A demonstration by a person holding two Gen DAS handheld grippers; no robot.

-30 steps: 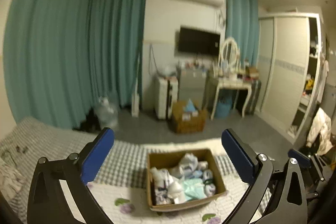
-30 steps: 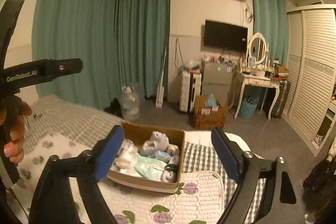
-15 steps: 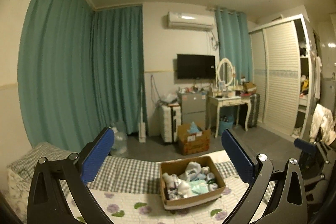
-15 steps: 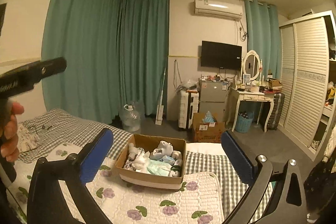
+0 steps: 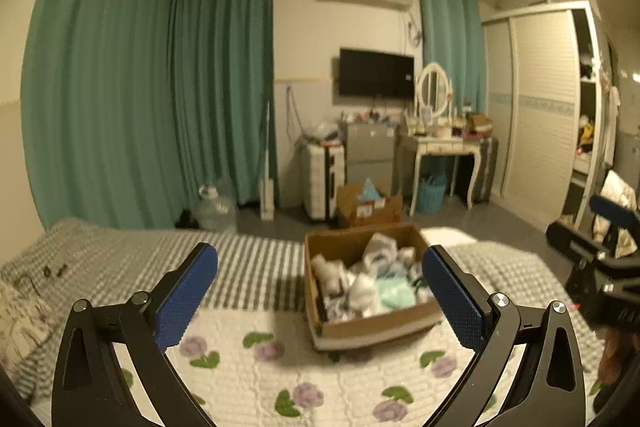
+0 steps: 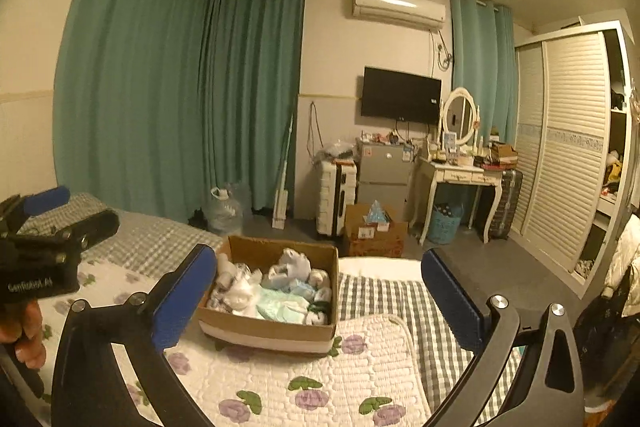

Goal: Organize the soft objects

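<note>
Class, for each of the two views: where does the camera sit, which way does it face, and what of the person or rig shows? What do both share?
Left wrist: sits on the left gripper, faces across the bed to the box; right gripper at right edge.
Right wrist: sits on the right gripper, faces the box from its right; left gripper and hand at left edge.
Shared: box, bed, curtains, TV.

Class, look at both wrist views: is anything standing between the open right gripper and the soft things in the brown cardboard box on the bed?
Nothing visible does. The right gripper is open and empty, and only bare floral quilt lies between it and the brown cardboard box of soft things. The left gripper is off to the side.
</note>
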